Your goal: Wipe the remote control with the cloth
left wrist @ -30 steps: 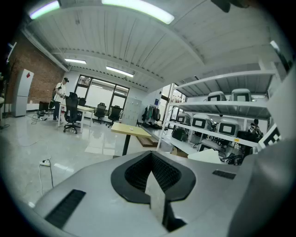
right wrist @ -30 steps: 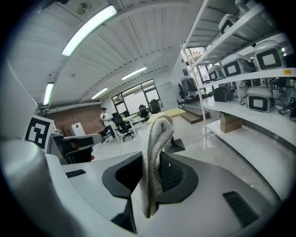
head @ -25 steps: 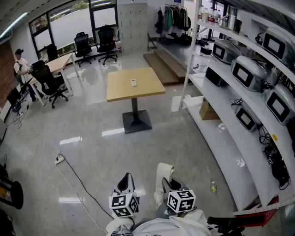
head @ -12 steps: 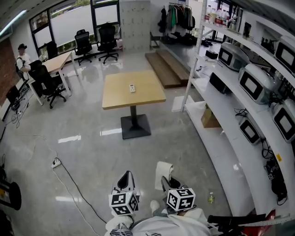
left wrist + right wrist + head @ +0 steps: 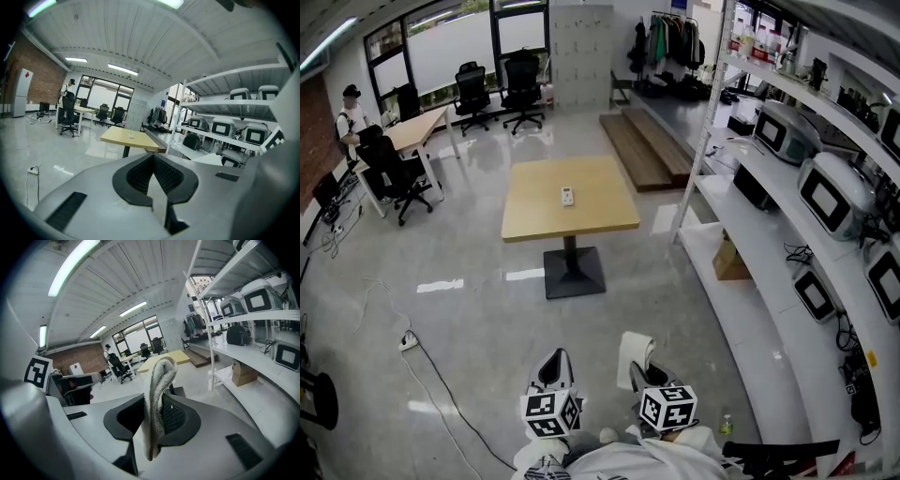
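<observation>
Two-handed, carrying the left gripper (image 5: pixel 553 367) and the right gripper (image 5: pixel 641 375) side by side at the bottom edge of the head view, above the grey floor (image 5: pixel 487 309). Looking across the room at the remote control (image 5: pixel 568 196): finding it small, pale and oblong, lying flat near the middle of the yellow square table (image 5: pixel 605 214), well apart from both grippers, and too small for telling the buttons. Noticing the cloth (image 5: pixel 632 349) as a white loop sticking up from the right gripper. Passing over a brown cardboard box (image 5: pixel 729 260) on the lowest white shelf (image 5: pixel 769 319), not being able to tell what is inside it, and a small bottle (image 5: pixel 727 425) on the floor near that shelf.

Turning to the left gripper view: finding the left gripper (image 5: pixel 153 159) clenched, its ribbed black pads pressing together with nothing between them. Seeing the remote control (image 5: pixel 131 136) as a tiny pale spot on the table (image 5: pixel 117 137), far behind the jaws.

Turning to the right gripper view: finding the right gripper (image 5: pixel 157 401) grasping the cloth (image 5: pixel 160 376), the pads squeezing it from both sides. Describing the cloth as off-white, with a rough towel-like nap, folded into a narrow upright loop above the jaws, one end hanging just below the pads. Catching the table (image 5: pixel 182 356) behind the cloth and the cardboard box (image 5: pixel 243 373) on the low shelf at the right, its contents hidden.
</observation>
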`<state>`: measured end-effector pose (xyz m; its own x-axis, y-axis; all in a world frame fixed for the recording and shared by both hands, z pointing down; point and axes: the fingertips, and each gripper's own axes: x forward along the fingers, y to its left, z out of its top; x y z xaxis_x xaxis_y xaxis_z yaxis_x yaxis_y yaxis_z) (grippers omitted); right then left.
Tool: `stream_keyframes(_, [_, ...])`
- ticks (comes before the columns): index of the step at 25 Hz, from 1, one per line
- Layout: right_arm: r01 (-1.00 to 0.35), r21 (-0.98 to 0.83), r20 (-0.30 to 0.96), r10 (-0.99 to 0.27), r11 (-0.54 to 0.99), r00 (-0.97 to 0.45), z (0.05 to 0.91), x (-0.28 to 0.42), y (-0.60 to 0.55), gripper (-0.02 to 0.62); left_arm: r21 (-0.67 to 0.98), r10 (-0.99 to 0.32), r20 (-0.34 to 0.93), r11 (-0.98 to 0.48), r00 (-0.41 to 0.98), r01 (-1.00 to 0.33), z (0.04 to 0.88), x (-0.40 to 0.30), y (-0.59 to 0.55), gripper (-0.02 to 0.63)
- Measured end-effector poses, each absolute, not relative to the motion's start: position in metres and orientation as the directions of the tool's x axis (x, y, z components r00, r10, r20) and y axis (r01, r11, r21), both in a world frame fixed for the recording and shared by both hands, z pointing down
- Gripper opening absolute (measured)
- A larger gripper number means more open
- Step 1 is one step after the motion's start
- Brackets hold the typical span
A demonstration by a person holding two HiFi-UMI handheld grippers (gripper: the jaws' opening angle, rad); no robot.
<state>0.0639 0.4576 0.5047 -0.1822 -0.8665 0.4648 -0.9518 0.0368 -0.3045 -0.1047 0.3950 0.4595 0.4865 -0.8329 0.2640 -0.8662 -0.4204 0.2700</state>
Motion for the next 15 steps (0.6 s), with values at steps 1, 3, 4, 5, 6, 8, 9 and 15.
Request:
stream_keyframes(1, [-0.952, -0.303, 0.467, -0.865, 0.037, -0.182, 0.506, 0.066, 0.452, 0.089, 0.269, -0.831, 0.268, -0.421, 0.487, -0.867, 0.46, -0.102, 0.39, 0.002])
stream_keyframes(3, [-0.951, -0.307, 0.469, -0.864, 0.038, -0.186, 0.508, 0.067, 0.443, 0.089, 0.264, -0.828, 0.277, -0.422, 0.487, -0.867, 0.462, -0.099, 0.382, 0.002])
stream_keyframes(4, [-0.95, -0.311, 0.47, -0.862, 0.037, -0.188, 0.51, 0.066, 0.439, 0.089, 0.262, -0.827, 0.281, -0.423, 0.487, -0.868, 0.463, -0.099, 0.379, 0.002])
stream_keyframes(5, [-0.948, -0.315, 0.473, -0.861, 0.035, -0.189, 0.512, 0.066, 0.434, 0.089, 0.261, -0.826, 0.284, -0.423, 0.488, -0.868, 0.464, -0.098, 0.374, 0.002])
stream_keyframes(6, [-0.947, -0.321, 0.475, -0.859, 0.032, -0.19, 0.514, 0.067, 0.43, 0.089, 0.261, -0.824, 0.286, -0.423, 0.489, -0.867, 0.465, -0.097, 0.369, 0.002])
stream_keyframes(8, [-0.943, -0.333, 0.478, -0.857, 0.025, -0.191, 0.517, 0.069, 0.418, 0.089, 0.263, -0.821, 0.286, -0.429, 0.494, -0.864, 0.466, -0.094, 0.356, 0.002])
stream_keyframes(9, [-0.941, -0.338, 0.478, -0.858, 0.018, -0.188, 0.517, 0.072, 0.412, 0.089, 0.264, -0.819, 0.284, -0.434, 0.499, -0.862, 0.466, -0.091, 0.349, 0.002])
stream_keyframes(15, [-0.941, -0.338, 0.46, -0.874, -0.01, -0.156, 0.511, 0.084, 0.368, 0.089, 0.268, -0.81, 0.263, -0.461, 0.525, -0.846, 0.459, -0.081, 0.299, 0.002])
